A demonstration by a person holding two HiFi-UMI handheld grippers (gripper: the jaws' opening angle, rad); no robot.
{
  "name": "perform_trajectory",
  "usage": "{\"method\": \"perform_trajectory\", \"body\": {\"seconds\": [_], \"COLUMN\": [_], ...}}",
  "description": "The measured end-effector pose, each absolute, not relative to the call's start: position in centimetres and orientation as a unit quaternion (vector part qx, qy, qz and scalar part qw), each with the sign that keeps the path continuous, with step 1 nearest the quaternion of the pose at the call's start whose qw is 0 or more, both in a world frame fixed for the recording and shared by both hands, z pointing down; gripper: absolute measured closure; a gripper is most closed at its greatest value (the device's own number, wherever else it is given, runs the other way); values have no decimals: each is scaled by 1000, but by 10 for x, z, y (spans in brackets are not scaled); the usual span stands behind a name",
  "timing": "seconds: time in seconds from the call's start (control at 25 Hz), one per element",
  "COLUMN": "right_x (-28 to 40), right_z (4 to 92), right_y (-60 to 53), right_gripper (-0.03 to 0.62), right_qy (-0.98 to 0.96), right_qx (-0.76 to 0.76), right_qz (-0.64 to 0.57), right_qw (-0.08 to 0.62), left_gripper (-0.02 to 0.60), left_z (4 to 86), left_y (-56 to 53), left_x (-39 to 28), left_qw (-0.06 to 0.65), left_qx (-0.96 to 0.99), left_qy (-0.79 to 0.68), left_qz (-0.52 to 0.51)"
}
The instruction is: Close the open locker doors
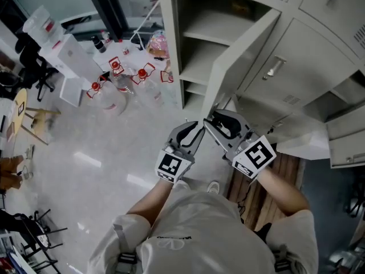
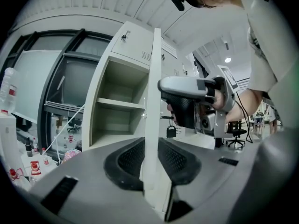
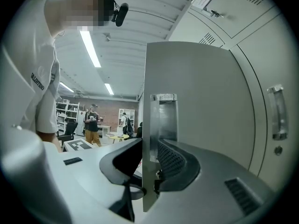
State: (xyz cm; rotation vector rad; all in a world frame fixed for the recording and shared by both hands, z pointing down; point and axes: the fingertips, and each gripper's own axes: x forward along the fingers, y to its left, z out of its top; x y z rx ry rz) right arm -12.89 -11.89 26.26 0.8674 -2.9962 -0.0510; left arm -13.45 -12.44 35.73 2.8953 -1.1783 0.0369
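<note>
Now the left tool (image 1: 195, 131) and right tool (image 1: 215, 124) sit side by side, each clamped on the free edge of the open locker door (image 1: 245, 53), whose long axis stands upright between their jaws. Closing likely means swinging that edge toward 11 o'clock, onto the compartment (image 1: 199, 36), whose visible shelves look bare.

The pale grey metal locker door (image 1: 242, 56) stands swung well out from its open compartment (image 1: 197, 39) (bare shelves show inside), hinged on the compartment's right side next to a shut neighbouring door (image 1: 296, 61). It hangs upright. Its free edge (image 2: 152, 101) is thin and straight, with a bright metal pull (image 3: 163, 120) near it.
</note>
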Motion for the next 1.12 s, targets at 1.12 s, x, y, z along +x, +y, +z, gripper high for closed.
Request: {"method": "perform_trajectory", "body": {"seconds": [1.12], "right_x": [-201], "right_z": [261], "right_y": [-260], "right_gripper": [545], "right_qy": [-924], "right_qx": [382], "right_qz": [-14], "right_qw": [4], "left_gripper": [577], "left_z": [327], "left_y": [-214], "left_x": [-222], "left_qw": [-8], "left_qx": [919], "left_qy": [-390], "left_qz": [-51]}}
